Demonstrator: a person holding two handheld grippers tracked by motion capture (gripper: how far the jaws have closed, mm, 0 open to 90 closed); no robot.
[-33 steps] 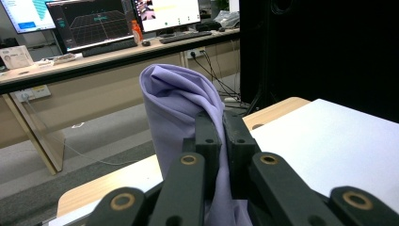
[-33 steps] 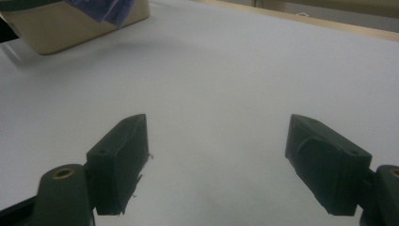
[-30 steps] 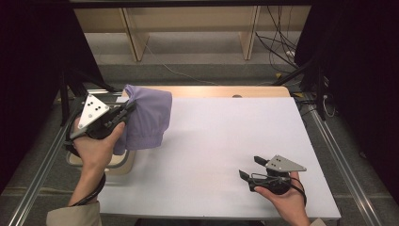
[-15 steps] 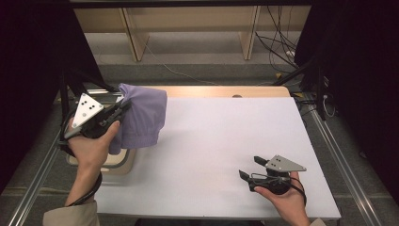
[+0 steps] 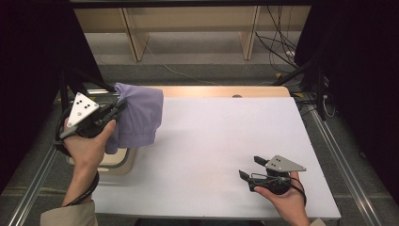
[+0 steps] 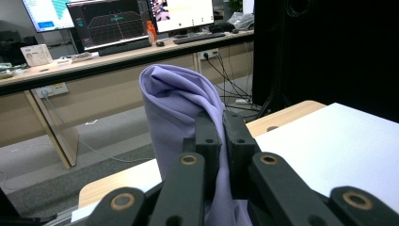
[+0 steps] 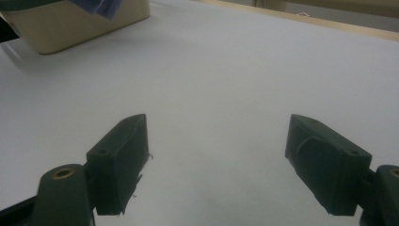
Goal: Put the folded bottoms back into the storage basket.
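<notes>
Already the purple cloth (image 5: 136, 117) was pinched in the closed left gripper (image 5: 113, 110) and held up above the tub (image 5: 120, 160). Spreading it on the surface (image 5: 211, 141) seemingly remained; beyond the tub, the right gripper (image 5: 249, 168) rested wide and empty.

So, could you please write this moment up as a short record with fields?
Left tool: shut on the lilac cloth, held up at the table's left edge
Right tool: open, holding nothing, low over the white table sheet
Beige bin: below the hanging lilac cloth
Cloth state: bunched, draping down from the jaws
</notes>
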